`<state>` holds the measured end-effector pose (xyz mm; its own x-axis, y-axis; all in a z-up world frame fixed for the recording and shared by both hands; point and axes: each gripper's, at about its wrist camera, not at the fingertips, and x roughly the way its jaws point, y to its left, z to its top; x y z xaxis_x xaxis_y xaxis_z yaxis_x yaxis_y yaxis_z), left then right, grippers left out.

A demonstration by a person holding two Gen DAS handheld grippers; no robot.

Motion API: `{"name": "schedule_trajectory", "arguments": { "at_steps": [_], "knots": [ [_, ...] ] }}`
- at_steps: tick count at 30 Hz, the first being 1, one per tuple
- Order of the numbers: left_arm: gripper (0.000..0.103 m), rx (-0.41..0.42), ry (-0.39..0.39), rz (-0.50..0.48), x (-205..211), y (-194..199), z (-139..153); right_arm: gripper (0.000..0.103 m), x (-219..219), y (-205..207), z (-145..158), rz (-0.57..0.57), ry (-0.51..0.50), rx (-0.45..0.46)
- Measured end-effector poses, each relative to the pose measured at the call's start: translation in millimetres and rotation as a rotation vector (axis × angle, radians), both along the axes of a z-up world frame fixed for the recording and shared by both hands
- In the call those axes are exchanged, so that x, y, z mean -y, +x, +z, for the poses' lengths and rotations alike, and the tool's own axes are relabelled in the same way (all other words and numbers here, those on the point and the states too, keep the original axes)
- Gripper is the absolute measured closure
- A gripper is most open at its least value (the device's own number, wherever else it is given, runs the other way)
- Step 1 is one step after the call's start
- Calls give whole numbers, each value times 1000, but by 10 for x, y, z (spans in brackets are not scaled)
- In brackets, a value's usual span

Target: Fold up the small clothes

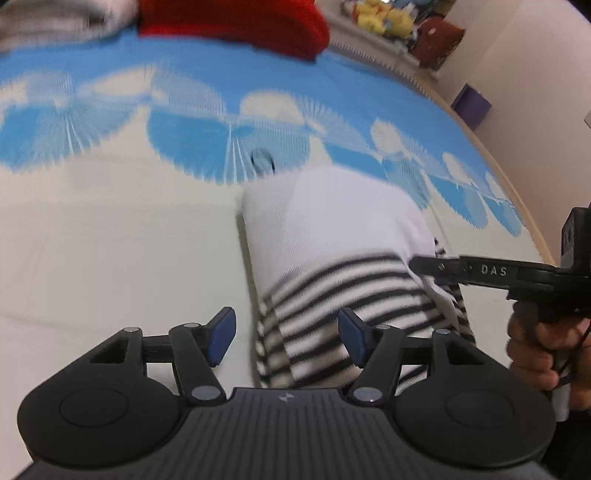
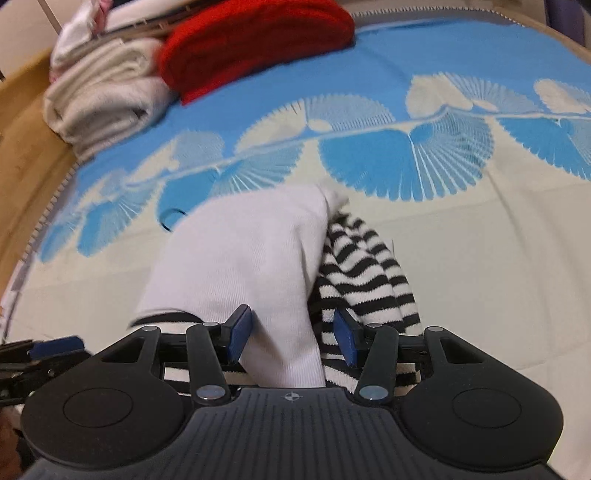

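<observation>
A small white garment with black-and-white striped parts (image 1: 332,236) lies folded on a cream and blue fan-patterned bed cover (image 1: 110,229). My left gripper (image 1: 288,336) hovers open over its striped near edge; its left pad is off the cloth. The right gripper's finger (image 1: 436,266) reaches in from the right over the garment's side, a hand gripping its handle. In the right wrist view the garment (image 2: 243,258) shows white on the left and a striped sleeve on the right. My right gripper (image 2: 291,338) is open, with the fabric between its blue pads. The left gripper's pad (image 2: 55,345) shows at the lower left.
A red folded garment (image 2: 255,44) and a stack of pale folded clothes (image 2: 103,99) sit at the far end of the bed. A small dark ring (image 2: 171,219) lies beyond the garment. A wooden bed edge (image 2: 26,147) runs along the left; soft toys (image 1: 384,18) sit on a far shelf.
</observation>
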<state>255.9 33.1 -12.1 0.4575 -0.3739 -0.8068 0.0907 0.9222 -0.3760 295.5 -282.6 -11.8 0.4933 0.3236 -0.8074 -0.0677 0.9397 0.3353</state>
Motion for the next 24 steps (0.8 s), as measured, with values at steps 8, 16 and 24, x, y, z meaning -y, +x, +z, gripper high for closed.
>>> {"name": "schedule_trajectory", "arguments": {
  "at_steps": [8,16,24],
  "knots": [
    [29,-22,-50,15,0,58,-30,100,58,-91,142,25,79,100],
    [25,15,-14,-140,341,21,4,101,473,-177,242,-102,-95,155],
    [18,-23,93,-196,466,-45,-118,100,327,-55,-80,-80,-196,10]
  ]
}}
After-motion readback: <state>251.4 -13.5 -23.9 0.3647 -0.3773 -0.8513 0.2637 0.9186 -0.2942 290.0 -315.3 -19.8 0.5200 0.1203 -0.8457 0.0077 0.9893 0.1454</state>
